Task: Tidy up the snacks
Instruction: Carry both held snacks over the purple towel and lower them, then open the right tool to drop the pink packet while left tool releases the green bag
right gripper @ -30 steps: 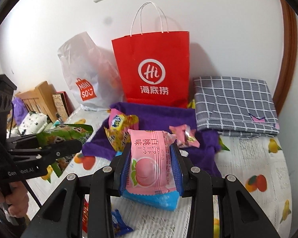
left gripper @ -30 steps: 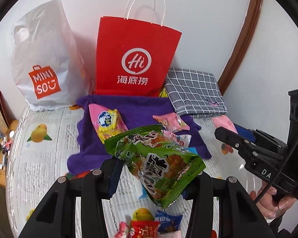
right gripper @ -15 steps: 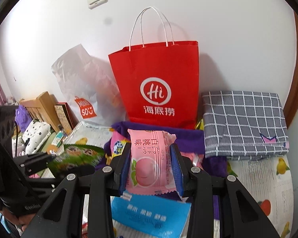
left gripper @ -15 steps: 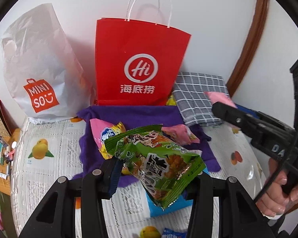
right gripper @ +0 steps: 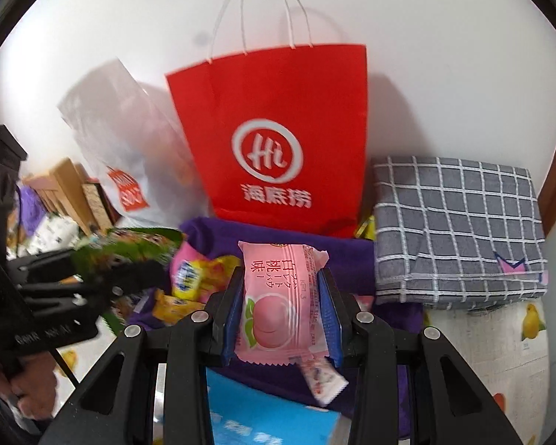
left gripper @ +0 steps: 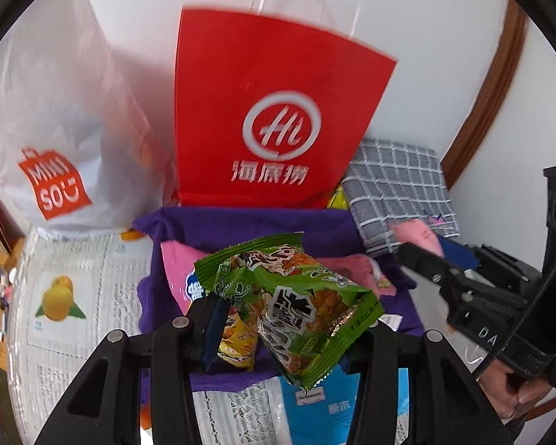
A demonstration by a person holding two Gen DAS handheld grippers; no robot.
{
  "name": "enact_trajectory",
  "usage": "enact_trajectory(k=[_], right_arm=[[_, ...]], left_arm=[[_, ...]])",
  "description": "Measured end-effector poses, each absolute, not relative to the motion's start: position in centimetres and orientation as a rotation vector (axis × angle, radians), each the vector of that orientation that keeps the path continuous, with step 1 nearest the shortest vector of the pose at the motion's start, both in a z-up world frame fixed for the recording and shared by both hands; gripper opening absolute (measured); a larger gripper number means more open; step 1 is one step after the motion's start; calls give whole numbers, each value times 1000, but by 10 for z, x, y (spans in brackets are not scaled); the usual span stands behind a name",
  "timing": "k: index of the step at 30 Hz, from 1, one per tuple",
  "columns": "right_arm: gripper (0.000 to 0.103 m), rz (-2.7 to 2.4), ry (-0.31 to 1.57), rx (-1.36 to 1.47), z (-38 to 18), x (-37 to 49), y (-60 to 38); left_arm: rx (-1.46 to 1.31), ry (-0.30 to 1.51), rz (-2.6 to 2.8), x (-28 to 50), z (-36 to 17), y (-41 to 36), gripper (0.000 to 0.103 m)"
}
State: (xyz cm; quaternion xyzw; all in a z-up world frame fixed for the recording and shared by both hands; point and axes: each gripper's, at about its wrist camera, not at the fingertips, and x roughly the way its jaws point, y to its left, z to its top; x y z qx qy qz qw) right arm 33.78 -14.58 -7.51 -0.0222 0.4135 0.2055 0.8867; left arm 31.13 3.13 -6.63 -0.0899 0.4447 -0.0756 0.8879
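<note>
My left gripper is shut on a green snack packet, held above a purple cloth. My right gripper is shut on a pink peach-print packet. Each gripper shows in the other's view: the right gripper at the right edge with its pink packet, the left gripper at the left with the green packet. A red paper bag with white handles stands upright just behind the cloth. More packets, pink and yellow, lie on the cloth.
A white plastic shopping bag leans left of the red bag. A folded grey checked cloth lies to its right. A blue packet lies on the fruit-print tablecloth. The wall stands close behind; clutter sits at far left.
Both grippers have carried their packets forward and a little down toward the red bag, which now looms larger. Grips have not changed.
</note>
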Motion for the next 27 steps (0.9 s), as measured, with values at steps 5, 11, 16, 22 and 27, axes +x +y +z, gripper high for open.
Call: enact_trajectory(k=[5, 11, 16, 22, 27], right_arm=[[38, 408, 940, -59, -101, 357, -151], [38, 395, 1019, -83, -133, 370, -148], [38, 426, 1050, -110, -150, 369, -134], [38, 445, 1102, -149, -171, 367, -114], [38, 441, 1131, -169, -182, 367, -107]], left_arm=[[-179, 957, -143, 317, -81, 33, 45], [-216, 974, -133, 323, -88, 45, 45], [-226, 976, -131, 324, -90, 49, 45], [-232, 973, -137, 322, -87, 49, 45], [-231, 967, -138, 321, -85, 48, 45]])
